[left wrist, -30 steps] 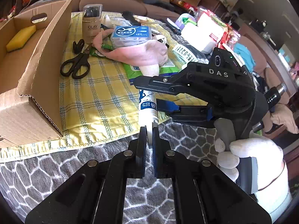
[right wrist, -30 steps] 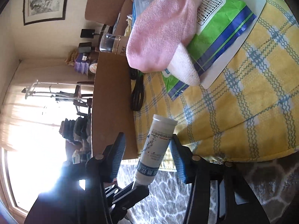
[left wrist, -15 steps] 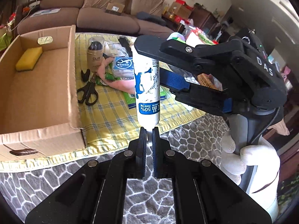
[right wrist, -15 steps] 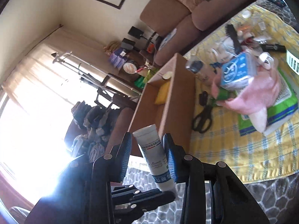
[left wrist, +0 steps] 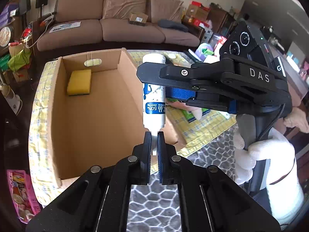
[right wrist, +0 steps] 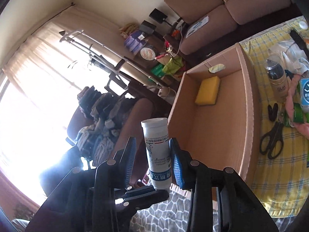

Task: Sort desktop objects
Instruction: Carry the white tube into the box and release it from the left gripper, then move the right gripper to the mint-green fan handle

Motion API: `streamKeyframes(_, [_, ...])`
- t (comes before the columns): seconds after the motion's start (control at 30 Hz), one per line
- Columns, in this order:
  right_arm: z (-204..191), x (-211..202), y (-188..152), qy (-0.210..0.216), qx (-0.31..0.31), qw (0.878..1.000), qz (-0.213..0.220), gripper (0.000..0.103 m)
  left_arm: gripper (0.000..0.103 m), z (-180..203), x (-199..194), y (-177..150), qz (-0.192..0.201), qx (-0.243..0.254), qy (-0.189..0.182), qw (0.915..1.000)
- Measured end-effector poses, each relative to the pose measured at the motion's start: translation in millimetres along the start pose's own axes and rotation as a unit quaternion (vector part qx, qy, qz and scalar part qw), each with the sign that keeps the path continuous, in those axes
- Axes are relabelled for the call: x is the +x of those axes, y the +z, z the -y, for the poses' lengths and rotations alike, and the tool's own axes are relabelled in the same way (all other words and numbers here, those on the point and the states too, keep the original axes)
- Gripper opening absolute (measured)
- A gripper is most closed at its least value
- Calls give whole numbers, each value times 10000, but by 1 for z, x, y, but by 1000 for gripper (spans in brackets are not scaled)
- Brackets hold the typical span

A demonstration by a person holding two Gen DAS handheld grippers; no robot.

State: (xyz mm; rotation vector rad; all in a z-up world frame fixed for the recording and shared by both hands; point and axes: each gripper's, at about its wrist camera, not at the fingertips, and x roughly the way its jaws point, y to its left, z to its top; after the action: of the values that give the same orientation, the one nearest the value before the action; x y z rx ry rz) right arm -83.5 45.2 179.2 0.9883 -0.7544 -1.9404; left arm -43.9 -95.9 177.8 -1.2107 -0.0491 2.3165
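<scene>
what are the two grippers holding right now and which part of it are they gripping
Both hold one white plastic tube with blue print. The left gripper pinches its flat crimped end; the right gripper has its jaws around the tube's middle, cap end free.

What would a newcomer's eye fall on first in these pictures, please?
First, the white tube held upright in mid-air in front of the cardboard box: the left gripper pinches its flat tail while the right gripper straddles its body. Next, the yellow sponge lying alone in the box's far corner.
</scene>
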Motion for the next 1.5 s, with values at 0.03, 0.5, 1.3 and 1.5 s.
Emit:
streamKeyframes(0.03, [1, 7, 1, -8, 42, 10000, -18, 37, 5, -7, 2, 2, -103, 72, 30, 9999])
streamKeyframes(0.5, [35, 64, -21, -762, 307, 9937, -756, 37, 5, -91, 41, 2, -1205, 167, 369, 9919])
streamKeyframes(1.3, [4, -21, -44, -2758, -1191, 9536, -190, 103, 103, -22, -10, -10, 2, -418, 255, 9988])
streamKeyframes(1.5, [11, -64, -56, -3040, -1236, 9446, 43, 103, 103, 10, 1, -8, 0, -450, 133, 9989])
